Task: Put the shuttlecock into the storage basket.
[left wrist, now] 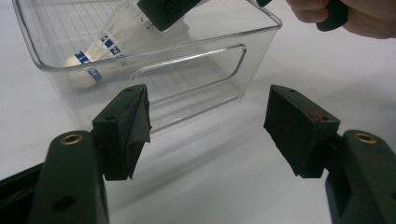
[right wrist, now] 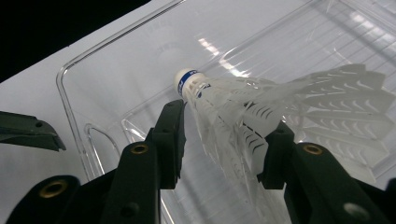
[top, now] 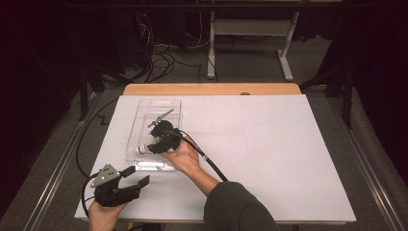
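A clear plastic bin point(top: 144, 103) lies on the white tabletop at the left. In it lies a white feathered shuttlecock point(right wrist: 261, 100) with a blue band on its cork, also seen through the bin wall point(left wrist: 100, 49). My right gripper point(right wrist: 224, 140) reaches down into the bin point(right wrist: 74, 63), its jaws standing apart on either side of the feathers; the left pad is clear of them. In the high view that gripper point(top: 156, 144) sits over the bin's near half. My left gripper point(top: 137, 175) rests in front of the bin's near wall point(left wrist: 261, 32), open point(left wrist: 208, 126) and holding nothing.
The white tabletop point(top: 269, 154) stretches wide to the right of the bin. A wooden edge point(top: 211, 89) runs along its far side. Metal rails flank the table, and cables and a table frame point(top: 250, 29) lie on the floor beyond.
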### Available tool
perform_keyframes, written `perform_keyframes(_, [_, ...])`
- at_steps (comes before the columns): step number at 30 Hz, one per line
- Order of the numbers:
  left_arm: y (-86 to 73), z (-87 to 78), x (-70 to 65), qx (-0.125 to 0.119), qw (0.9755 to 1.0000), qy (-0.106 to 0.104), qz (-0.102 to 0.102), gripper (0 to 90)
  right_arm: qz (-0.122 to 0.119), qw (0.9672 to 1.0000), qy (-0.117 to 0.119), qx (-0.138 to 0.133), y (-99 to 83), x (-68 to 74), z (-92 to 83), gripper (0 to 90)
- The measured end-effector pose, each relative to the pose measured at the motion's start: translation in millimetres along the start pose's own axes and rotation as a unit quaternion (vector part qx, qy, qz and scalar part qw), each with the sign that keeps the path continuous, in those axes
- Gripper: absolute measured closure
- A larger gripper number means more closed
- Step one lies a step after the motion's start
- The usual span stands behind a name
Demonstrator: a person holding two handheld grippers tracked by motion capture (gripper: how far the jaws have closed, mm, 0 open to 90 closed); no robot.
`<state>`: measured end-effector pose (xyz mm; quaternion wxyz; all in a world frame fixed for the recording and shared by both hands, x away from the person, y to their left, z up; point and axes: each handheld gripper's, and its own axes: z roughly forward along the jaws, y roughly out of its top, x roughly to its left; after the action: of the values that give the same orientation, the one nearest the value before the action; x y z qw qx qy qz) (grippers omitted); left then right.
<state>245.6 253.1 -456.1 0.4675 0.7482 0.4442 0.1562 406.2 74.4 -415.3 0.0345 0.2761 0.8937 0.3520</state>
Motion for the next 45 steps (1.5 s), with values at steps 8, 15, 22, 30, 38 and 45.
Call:
perform_keyframes(8, [-0.2,0.3,0.7,0.001,1.0,-0.001,-0.001,31.9,0.008,0.9999,0.012,-0.004,-2.6,-3.0,-2.6,54.1])
perform_keyframes(15, [-0.2,0.5,1.2,0.001,1.0,0.0,-0.001,31.9,0.015,0.9998,0.015,-0.006,-6.1,-7.9,-5.9,52.1])
perform_keyframes(22, [-0.2,0.7,1.3,0.001,1.0,-0.001,-0.001,31.9,0.019,0.9996,0.018,-0.008,-8.8,-10.7,-8.7,51.8])
perform_keyframes(30, [-0.3,0.6,1.4,0.002,1.0,0.0,-0.001,31.9,0.023,0.9995,0.016,-0.012,-11.8,-14.1,-14.0,52.5])
perform_keyframes(38, [-0.3,0.7,1.3,0.002,1.0,0.0,-0.002,31.9,0.025,0.9995,0.012,-0.015,-15.1,-16.0,-20.1,57.2])
perform_keyframes(45, [-0.2,0.8,1.2,0.003,1.0,0.001,0.0,32.0,0.026,0.9995,0.006,-0.018,-19.3,-18.9,-26.0,66.9])
